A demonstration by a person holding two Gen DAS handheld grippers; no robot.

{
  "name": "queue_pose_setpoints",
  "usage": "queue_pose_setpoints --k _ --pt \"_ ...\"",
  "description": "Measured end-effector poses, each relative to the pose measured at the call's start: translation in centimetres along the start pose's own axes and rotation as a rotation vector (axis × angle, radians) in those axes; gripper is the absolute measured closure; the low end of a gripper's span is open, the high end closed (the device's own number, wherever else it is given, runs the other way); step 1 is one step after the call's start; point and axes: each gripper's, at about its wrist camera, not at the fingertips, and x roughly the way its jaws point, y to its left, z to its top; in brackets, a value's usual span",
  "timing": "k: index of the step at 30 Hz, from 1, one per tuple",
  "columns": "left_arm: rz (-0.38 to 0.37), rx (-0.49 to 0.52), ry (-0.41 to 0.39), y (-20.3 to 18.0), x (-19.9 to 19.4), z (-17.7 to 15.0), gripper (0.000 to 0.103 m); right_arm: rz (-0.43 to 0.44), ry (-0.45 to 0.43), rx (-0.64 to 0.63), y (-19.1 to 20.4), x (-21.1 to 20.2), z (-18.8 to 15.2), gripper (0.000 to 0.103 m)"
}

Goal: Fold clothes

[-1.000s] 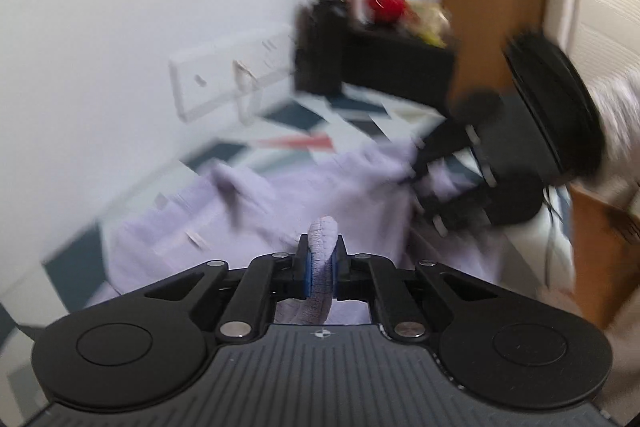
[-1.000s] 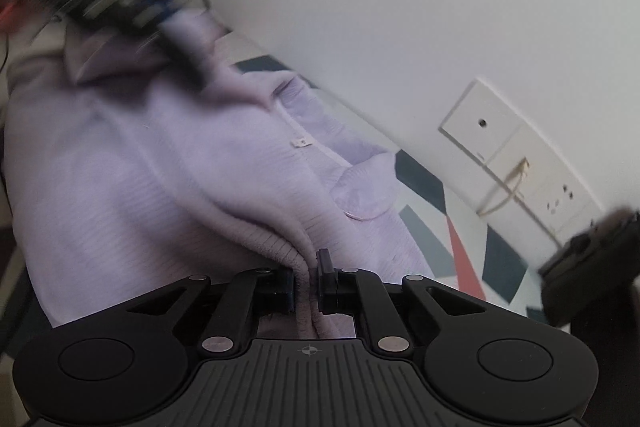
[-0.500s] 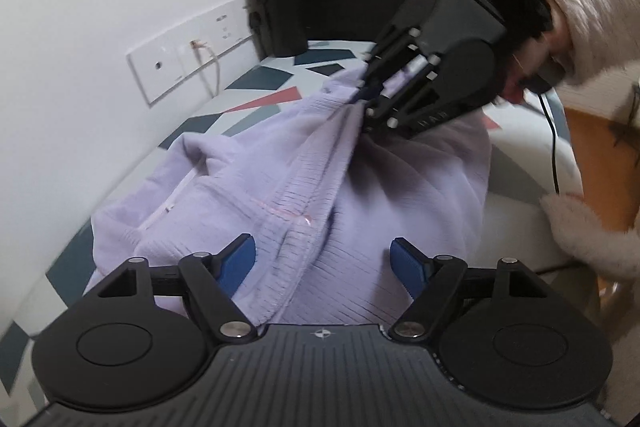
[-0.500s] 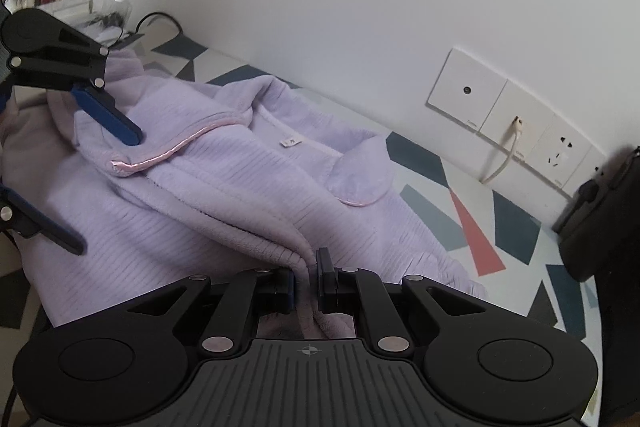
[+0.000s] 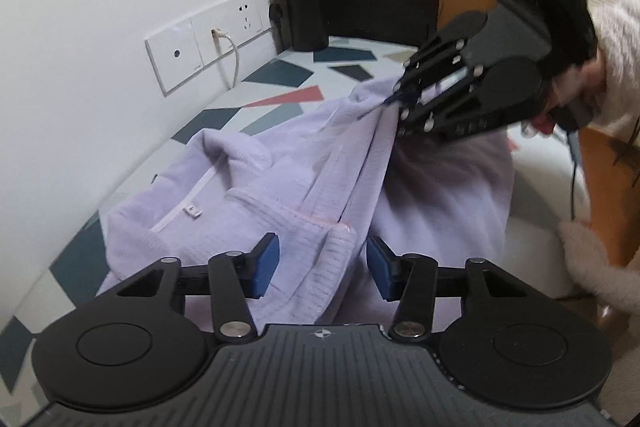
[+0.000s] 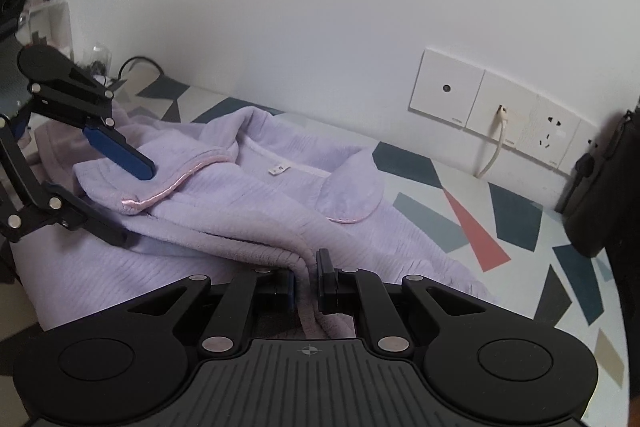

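Our right gripper pinches the hem of the lilac fleece pyjama top, which lies rumpled across the frame's middle on the patterned tabletop. Our left gripper gapes, holding nothing; we should grip the cuff lower centre and pull evenly.

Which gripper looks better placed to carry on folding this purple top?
Probably the right gripper: it is shut on the lilac fleece top's edge, while the left gripper is open, holding nothing.

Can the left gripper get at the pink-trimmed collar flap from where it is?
Probably yes. The left gripper is open, and the pink-trimmed collar flap lies on top of the garment just beyond its fingers, uncovered.
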Motion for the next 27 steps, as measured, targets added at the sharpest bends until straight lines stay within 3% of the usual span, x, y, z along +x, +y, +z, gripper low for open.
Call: queue_pose_setpoints --k 4,6,9,11,18,25,27 --pt "0.048 0.084 0.019 -1.2 0.4 -0.4 0.052 0.013 -0.011 0.035 -0.4 -0.2 0.1 0.094" --pt "0.064 0.07 0.014 -1.1 0.6 -0.5 0.052 0.015 -0.016 0.041 -0.5 -0.2 0.2 0.094" --pt "0.096 0.043 0.007 -0.9 0.8 -0.4 0.066 0.023 -0.021 0.065 -0.8 -0.3 0.3 0.094" --pt "0.122 0.024 0.0 -0.7 0.7 -0.3 0.086 0.013 -0.02 0.06 -0.8 -0.3 0.1 0.094" --pt "0.135 -0.07 -0.035 0.1 -0.2 -0.1 0.089 -0.063 0.009 -0.02 0.0 0.0 -1.4 0.093" --pt "0.167 -0.119 -0.076 0.4 -1.3 -0.2 0.089 -0.14 0.038 -0.101 0.7 0.3 -2.9 0.052" --pt "0.173 -0.127 -0.083 0.4 -1.6 -0.2 0.089 -0.168 0.045 -0.126 0.8 0.4 -3.5 0.049"
